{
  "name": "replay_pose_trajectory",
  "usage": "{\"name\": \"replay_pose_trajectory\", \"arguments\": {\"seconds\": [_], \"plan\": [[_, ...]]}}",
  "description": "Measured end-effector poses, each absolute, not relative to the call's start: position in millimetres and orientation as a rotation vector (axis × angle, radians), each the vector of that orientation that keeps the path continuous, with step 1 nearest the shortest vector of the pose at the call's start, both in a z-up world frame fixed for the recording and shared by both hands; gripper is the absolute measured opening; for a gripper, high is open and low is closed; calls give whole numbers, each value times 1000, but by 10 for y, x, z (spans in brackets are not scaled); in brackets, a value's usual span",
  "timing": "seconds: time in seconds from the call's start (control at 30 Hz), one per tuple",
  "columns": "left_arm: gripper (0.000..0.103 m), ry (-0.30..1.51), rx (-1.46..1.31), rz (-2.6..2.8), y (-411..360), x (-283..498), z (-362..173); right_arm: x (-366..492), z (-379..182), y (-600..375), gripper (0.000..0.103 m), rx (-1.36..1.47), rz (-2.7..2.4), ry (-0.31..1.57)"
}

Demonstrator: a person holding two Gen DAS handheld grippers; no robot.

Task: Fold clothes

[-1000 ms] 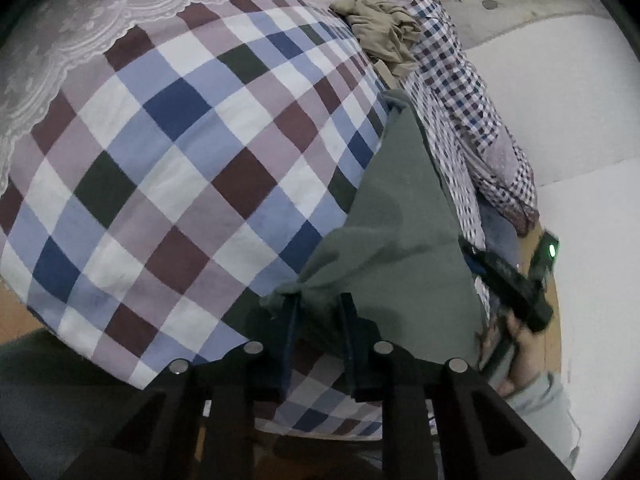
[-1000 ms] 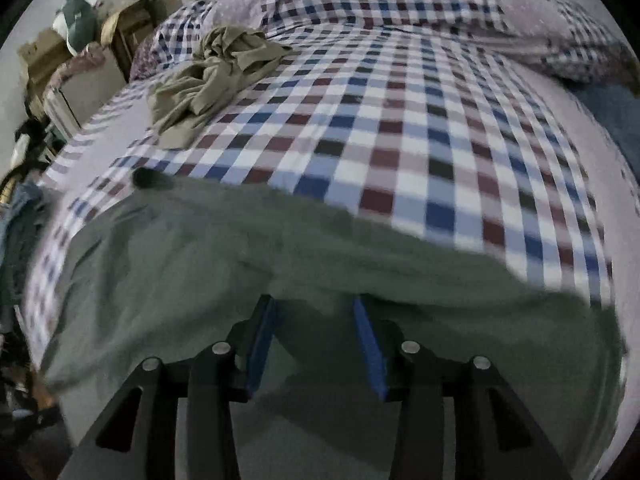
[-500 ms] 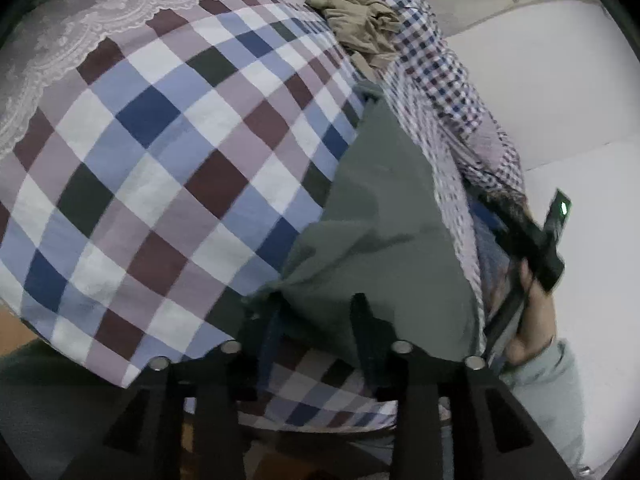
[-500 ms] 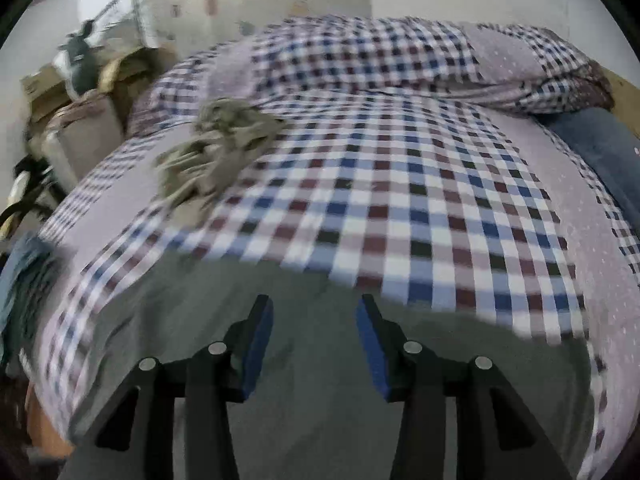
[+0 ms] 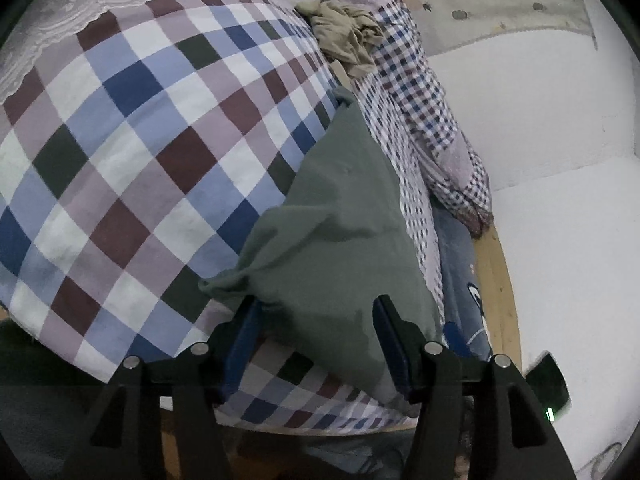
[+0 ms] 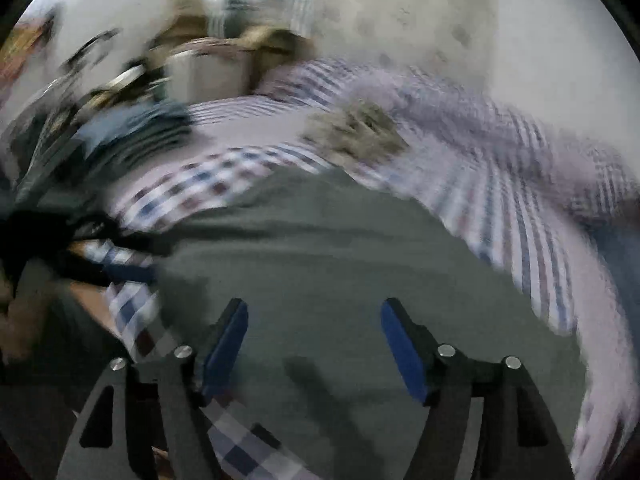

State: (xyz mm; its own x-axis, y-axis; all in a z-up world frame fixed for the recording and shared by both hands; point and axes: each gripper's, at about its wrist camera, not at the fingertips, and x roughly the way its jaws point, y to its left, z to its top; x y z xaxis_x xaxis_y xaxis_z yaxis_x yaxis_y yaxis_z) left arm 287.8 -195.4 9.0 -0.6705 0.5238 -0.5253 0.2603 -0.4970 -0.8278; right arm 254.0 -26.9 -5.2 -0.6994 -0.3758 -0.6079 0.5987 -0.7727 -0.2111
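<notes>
I am holding my left gripper [image 5: 316, 320] with its jaws spread wide and released over the near corner of the grey-green garment [image 5: 340, 232]; that garment is lying flat on the checked bedspread [image 5: 140, 152] near the bed's edge; my right gripper [image 6: 314, 320] is likewise hovering with jaws parted and gripping nothing, above the same cloth; a crumpled tan garment [image 5: 348, 36] is sitting farther up the bed; the right view is blurring.
</notes>
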Motion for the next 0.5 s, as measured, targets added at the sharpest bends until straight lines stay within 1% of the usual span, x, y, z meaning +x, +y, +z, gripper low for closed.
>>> {"name": "replay_pose_trajectory", "arguments": {"seconds": [0.1,0.23,0.33,0.43,0.5], "plan": [[61,-1482,-1180,2323,-1918,2911,78,2799,-160,-504,80,598,-2350,721],[61,-1507,-1248,2314,-1847,3009,-21,3071,-382,-785,80,462,-2246,974],[61,-1531,-1339,2294,-1767,3054,-131,3133,-492,-863,80,444,-2210,1027],[61,-1535,-1245,2353,-1827,3095,-58,3165,-553,-925,80,425,-2202,1064],[61,-1575,-1110,2369,-1927,3110,26,3172,-596,-955,80,401,-2204,1102]]}}
